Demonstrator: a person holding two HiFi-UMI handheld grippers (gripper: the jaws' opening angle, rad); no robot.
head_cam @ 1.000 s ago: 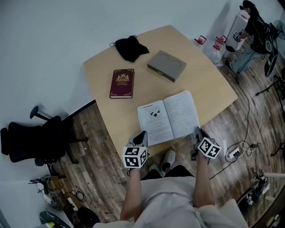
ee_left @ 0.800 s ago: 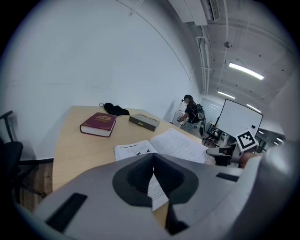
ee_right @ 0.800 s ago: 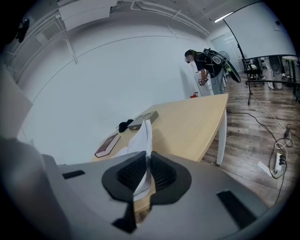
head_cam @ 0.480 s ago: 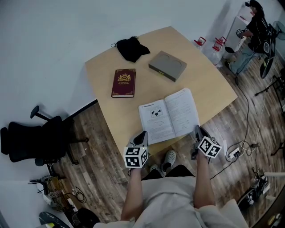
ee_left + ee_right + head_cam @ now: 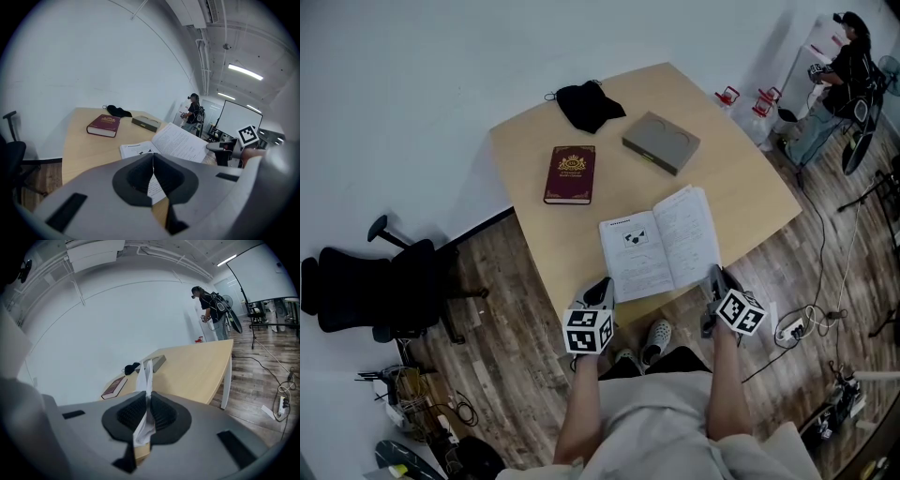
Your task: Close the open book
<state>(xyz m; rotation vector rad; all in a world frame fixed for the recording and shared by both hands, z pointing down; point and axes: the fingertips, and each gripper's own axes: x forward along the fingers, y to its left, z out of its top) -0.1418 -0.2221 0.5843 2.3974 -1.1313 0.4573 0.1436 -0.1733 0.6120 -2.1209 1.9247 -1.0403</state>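
Observation:
The open book (image 5: 661, 246) lies near the front edge of the wooden table (image 5: 741, 178), white pages up. My right gripper (image 5: 714, 276) is at the book's right edge, shut on its right-hand pages. In the right gripper view the pinched pages (image 5: 144, 373) stand up between the pads of that gripper (image 5: 146, 401). My left gripper (image 5: 602, 283) hovers at the book's lower left corner, shut and holding nothing. In the left gripper view the book (image 5: 173, 143) lies just beyond the closed tips of the left gripper (image 5: 153, 157).
A closed maroon book (image 5: 570, 174), a grey box (image 5: 661, 142) and a black cloth (image 5: 589, 103) lie farther back on the table. A black office chair (image 5: 375, 291) stands on the floor at left. A person (image 5: 844, 70) stands far right, near cables and stands.
My right gripper has risen slightly with the book's right-hand pages in its grip. The whole scene has slid a little to the right in the head view.

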